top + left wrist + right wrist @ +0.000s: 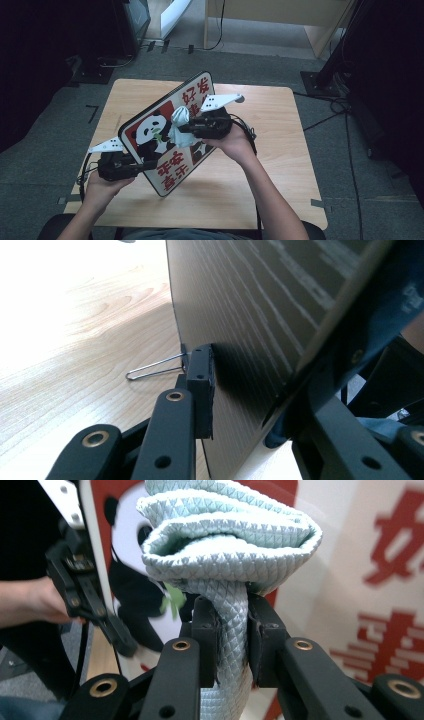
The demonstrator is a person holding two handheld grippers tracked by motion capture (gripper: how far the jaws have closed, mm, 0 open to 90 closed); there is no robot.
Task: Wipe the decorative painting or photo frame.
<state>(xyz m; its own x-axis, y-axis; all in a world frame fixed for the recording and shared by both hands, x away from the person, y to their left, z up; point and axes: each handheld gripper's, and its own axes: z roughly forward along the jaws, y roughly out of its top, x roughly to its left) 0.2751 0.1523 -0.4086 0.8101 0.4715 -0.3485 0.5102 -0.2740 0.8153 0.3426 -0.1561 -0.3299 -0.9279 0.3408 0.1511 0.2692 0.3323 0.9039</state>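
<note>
Both tongs are pinching something: the left gripper [145, 165] clamps the near left edge of a flat rectangular sign board printed with a panda and red characters [167, 132], held tilted above the light wooden table [280, 165], nearer its left edge. A wire clip [155, 369] juts from that clamped edge. Farther in, the right gripper [232, 625] squeezes a bunched pale green quilted cloth [230, 545] against the board's printed face.

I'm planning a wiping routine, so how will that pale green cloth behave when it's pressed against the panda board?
The cloth probably flops and squashes: it bunches in loose folds above the right gripper. Its quilted weave likely grips rather than slips. It looks light, so the board, clamped by the left gripper, should hardly tip.
</note>
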